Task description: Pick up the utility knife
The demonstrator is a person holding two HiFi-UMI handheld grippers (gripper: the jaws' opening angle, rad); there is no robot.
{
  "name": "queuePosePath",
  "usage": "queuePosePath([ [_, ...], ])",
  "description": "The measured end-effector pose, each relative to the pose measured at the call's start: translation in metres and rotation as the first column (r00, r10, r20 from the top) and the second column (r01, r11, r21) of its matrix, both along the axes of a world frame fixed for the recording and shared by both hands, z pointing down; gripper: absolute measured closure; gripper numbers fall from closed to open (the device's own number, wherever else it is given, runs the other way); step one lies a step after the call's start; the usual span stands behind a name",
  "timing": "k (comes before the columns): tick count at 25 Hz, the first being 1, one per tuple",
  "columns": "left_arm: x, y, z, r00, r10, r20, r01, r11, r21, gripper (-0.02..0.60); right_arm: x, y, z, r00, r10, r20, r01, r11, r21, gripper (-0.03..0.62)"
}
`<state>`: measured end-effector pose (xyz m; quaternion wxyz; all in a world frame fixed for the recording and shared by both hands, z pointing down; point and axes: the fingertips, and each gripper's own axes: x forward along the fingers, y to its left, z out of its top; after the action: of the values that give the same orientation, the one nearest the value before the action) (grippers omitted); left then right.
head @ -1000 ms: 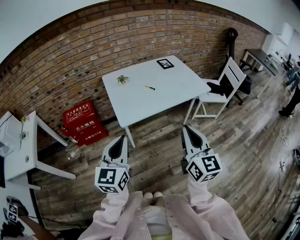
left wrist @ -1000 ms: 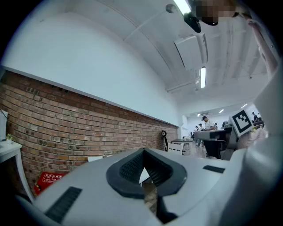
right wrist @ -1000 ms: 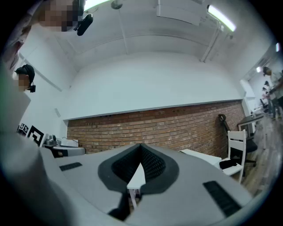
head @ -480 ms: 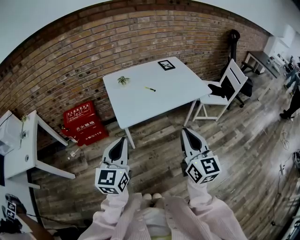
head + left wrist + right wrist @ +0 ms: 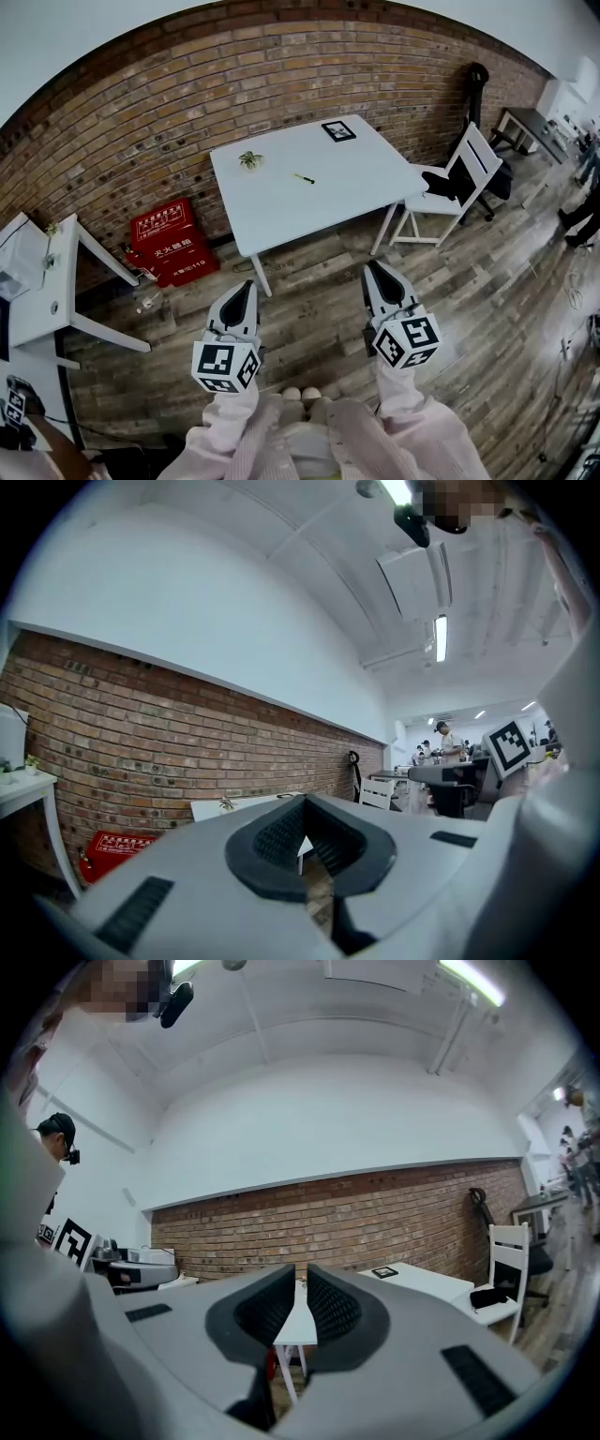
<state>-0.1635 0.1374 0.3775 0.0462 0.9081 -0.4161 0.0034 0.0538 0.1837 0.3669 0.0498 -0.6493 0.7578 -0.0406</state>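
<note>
The small yellow-green utility knife [image 5: 302, 177] lies near the middle of the white surface [image 5: 272, 211], well ahead of me. My left tongs [image 5: 246, 286] are closed and empty. My right tongs [image 5: 373, 268] have just been cracking open, with nothing between them. I judge I should step closer, spread the right tongs wide, and straddle the handle crosswise.

Table [image 5: 314, 204]: utility knife [image 5: 302, 177], plant [image 5: 249, 159], frame [image 5: 338, 130]
</note>
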Motion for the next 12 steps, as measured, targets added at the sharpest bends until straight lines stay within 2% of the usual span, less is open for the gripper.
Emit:
queuePosePath([
  [4,-0.005,0.008,0.006,1.0,-0.021,0.005,0.021,1.0,-0.012,0.59,0.003,0.0,0.005,1.0,-0.011,0.012,0.011,1.0,-0.009,0.517],
  [12,-0.004,0.007,0.01,0.999,-0.046,0.01,0.046,0.999,-0.025,0.59,0.01,-0.003,0.006,1.0,-0.02,0.012,0.02,1.0,-0.001,0.458],
])
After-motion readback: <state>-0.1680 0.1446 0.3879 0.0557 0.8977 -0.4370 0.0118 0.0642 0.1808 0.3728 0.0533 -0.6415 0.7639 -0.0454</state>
